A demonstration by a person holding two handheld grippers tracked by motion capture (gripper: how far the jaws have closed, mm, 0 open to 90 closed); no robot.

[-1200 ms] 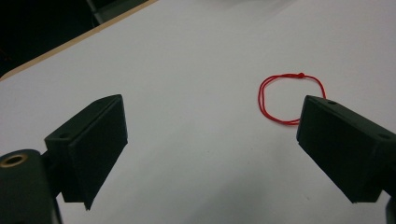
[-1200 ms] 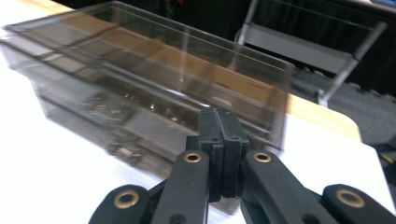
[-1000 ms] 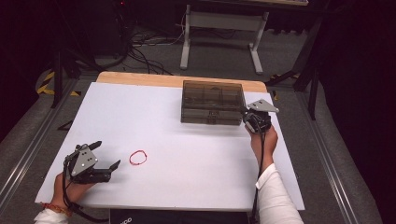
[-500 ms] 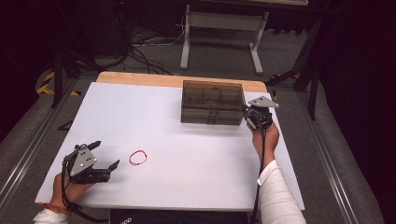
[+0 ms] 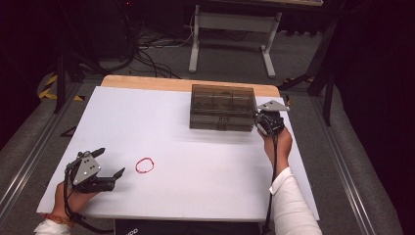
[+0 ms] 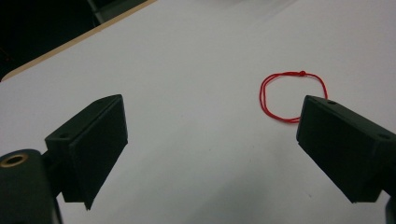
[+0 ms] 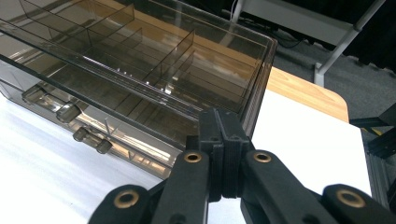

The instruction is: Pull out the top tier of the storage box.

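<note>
A smoky clear plastic organiser box (image 5: 222,106) with inner dividers stands at the back right of the white table (image 5: 186,152); its lid is down (image 7: 140,60). My right gripper (image 5: 264,123) is at the box's front right corner, jaws pressed together with nothing between them (image 7: 223,140). A thin red string loop (image 5: 145,165) lies flat on the table near the front left. My left gripper (image 5: 108,165) rests low on the table just left of the loop, jaws wide open (image 6: 212,140); the loop (image 6: 292,95) lies ahead near the right jaw, untouched.
A wooden strip (image 5: 147,83) runs along the table's far edge. Beyond it are a metal stand (image 5: 232,29) and floor cables (image 5: 147,49). Latches show on the box's front wall (image 7: 70,112).
The right gripper has edged slightly up toward the box's right corner. The left gripper and the red loop have stayed put.
</note>
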